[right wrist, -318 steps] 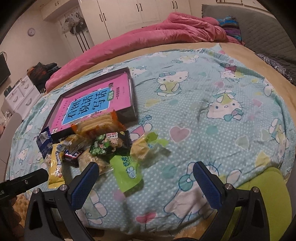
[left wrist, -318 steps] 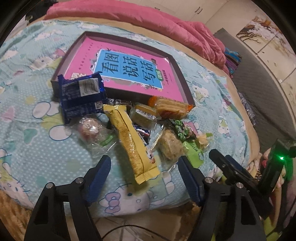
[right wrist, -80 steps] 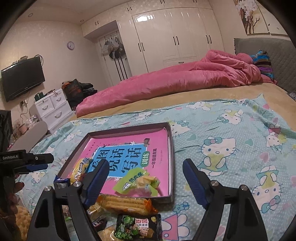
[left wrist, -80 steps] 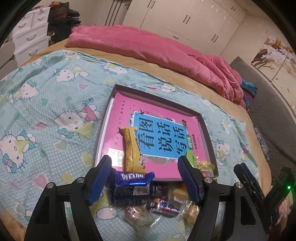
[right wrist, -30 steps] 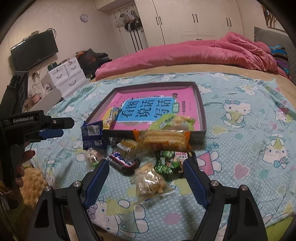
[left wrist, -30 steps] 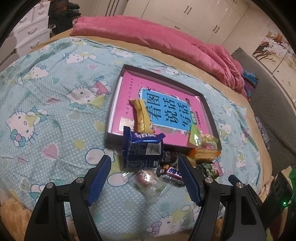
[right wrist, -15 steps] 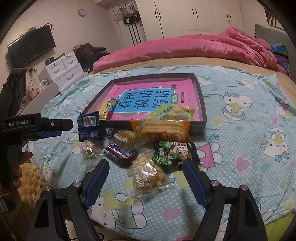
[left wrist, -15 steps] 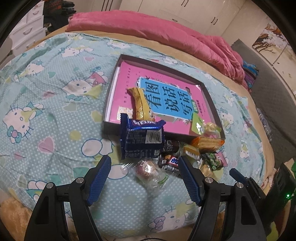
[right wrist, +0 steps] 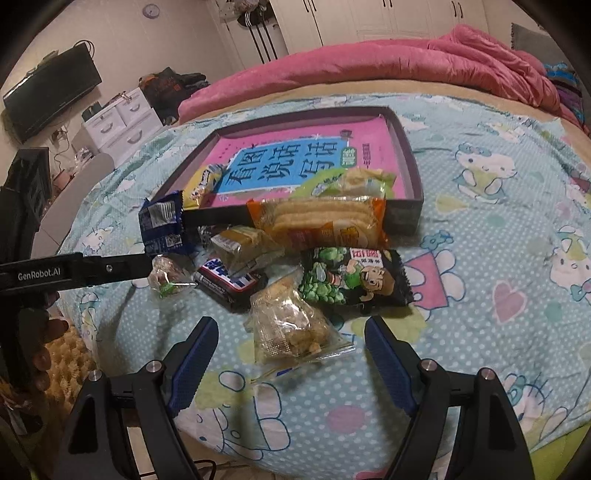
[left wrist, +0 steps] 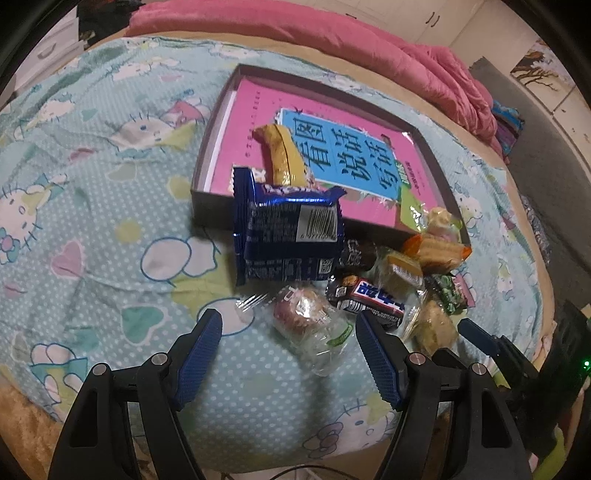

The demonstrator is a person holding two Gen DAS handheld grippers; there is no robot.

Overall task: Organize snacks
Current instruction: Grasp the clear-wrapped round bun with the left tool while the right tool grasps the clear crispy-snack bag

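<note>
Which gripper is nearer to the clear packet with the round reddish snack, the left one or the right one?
Left. The left gripper is open right before the clear packet, which lies partly between its fingers. The right gripper faces another bag, with this packet off to its left.

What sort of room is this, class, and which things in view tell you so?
Most likely a bedroom: a bed with a cartoon sheet, a pink quilt bunched along it, and white wardrobes behind.

Wrapped snacks heaped before a shallow dark cardboard box (right wrist: 410,158).
A yellow packet (left wrist: 282,160) and a green-sealed pouch (right wrist: 347,181) lie inside; a blue foil pack (left wrist: 288,236) leans on its front wall.
</note>
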